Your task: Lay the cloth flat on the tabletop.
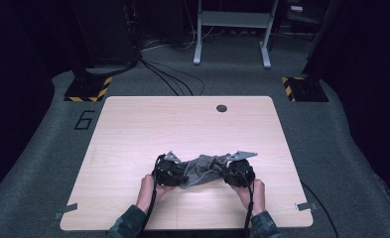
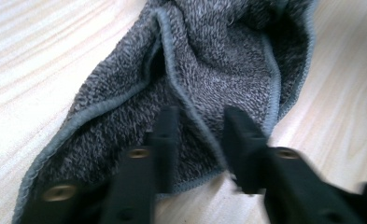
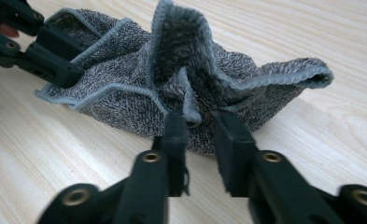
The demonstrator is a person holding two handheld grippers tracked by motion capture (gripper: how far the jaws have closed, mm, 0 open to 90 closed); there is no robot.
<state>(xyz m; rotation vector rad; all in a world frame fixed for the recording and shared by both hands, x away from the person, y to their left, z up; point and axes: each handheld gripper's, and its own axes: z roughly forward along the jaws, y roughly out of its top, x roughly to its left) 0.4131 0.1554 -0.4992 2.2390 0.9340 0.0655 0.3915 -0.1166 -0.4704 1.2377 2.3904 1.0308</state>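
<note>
A grey knitted towel (image 1: 202, 169) with a lighter hem lies bunched on the wooden table (image 1: 133, 129), stretched between my two grippers. My left gripper (image 1: 168, 171) is at its left end. In the left gripper view, a raised, hemmed fold of the towel (image 2: 209, 60) runs between the jaws of this gripper (image 2: 201, 122), which stand narrowly apart and hold it. My right gripper (image 1: 238, 172) is at the right end. Its jaws (image 3: 197, 122) pinch an upright fold of the towel (image 3: 181, 51), and the left gripper (image 3: 41, 51) shows at the far end.
A person's hands and camouflage sleeves (image 1: 133, 220) come in from the near edge. A dark round hole (image 1: 222, 108) sits near the table's far edge. On the floor beyond are cables (image 1: 172, 79), a metal frame (image 1: 232, 29) and yellow-black striped bases (image 1: 88, 89).
</note>
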